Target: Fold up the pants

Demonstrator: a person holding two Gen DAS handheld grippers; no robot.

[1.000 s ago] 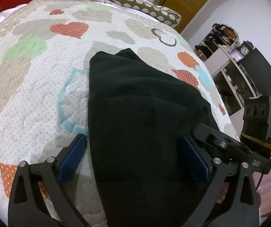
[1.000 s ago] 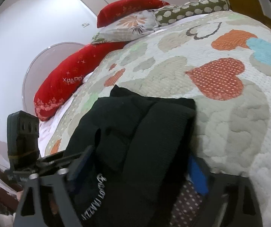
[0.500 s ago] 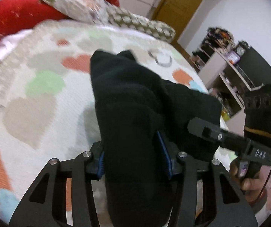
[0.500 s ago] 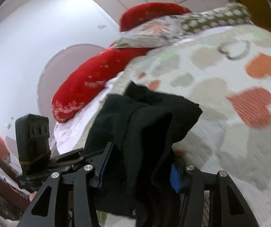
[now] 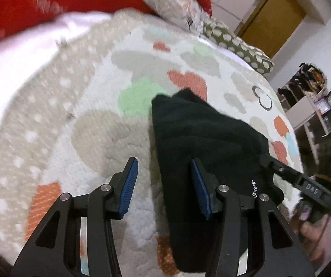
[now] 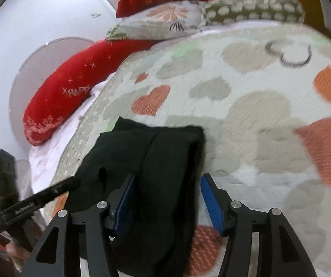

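Your black fleece pants (image 5: 202,138) lie on the bed's quilted cover with coloured hearts (image 5: 91,124), already doubled into a narrow bundle, with the near end toward you; I judge that one fold is done and you are between grasps, not carrying anything. Your left gripper (image 5: 164,184) is spread; its left blue pad stands over bare quilt and its right pad is over the black cloth, so the left edge of the pants runs between the two fingers without being pinched. Your right gripper (image 6: 167,198) is also spread, and the right thick layer of the pants (image 6: 165,161) lies between its pads; whether a pad touches the cloth, I cannot tell. The next move, in my opinion, calls for closing both on the near end together, at the same level, and bringing it over the far end, so the layers do not slide apart; the fleece looks thick and soft, so take all layers. The left wrist view shows a small white print on the cloth and a wooden door (image 5: 274,20); the right wrist view shows instead the seam between two layers and the long red cushion (image 6: 73,92) at the bed's side.
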